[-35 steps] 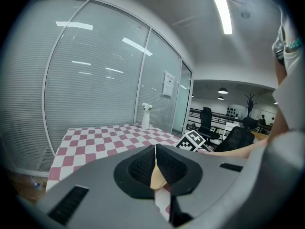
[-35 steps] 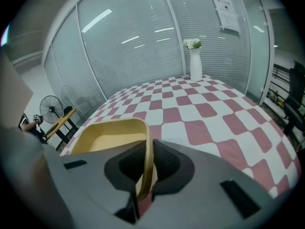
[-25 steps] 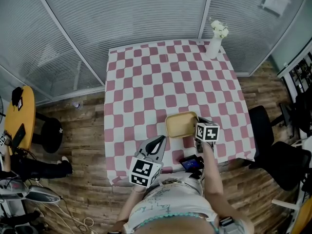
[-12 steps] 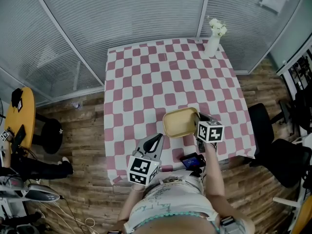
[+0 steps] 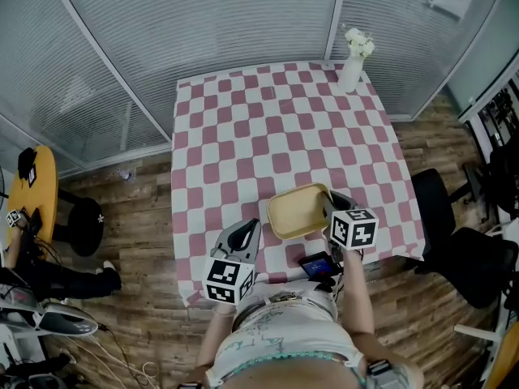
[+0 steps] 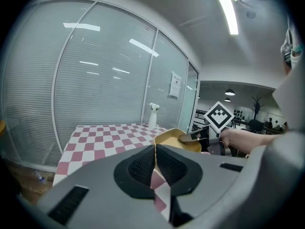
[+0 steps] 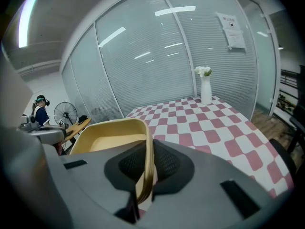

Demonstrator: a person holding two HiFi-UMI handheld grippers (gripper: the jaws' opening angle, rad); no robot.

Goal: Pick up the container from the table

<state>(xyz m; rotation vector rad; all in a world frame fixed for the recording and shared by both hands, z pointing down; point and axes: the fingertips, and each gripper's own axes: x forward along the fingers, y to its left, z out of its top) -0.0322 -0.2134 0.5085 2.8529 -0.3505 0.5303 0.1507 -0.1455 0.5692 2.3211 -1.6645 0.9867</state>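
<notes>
The container is a shallow yellow tray, held above the near right part of the checkered table and tilted. My right gripper is shut on its right rim; in the right gripper view the rim runs between the jaws of the right gripper. My left gripper hovers left of the container, apart from it, jaws shut with nothing between them. In the left gripper view the left gripper points at the container, and the right gripper shows beyond.
A white vase with flowers stands at the table's far right corner. A dark phone-like device lies at the near edge by the person's body. A black chair stands right of the table, a yellow round table far left.
The right gripper has lifted the container off the table, tilting it and bringing it slightly nearer. The left gripper has drawn back a little toward the person.
</notes>
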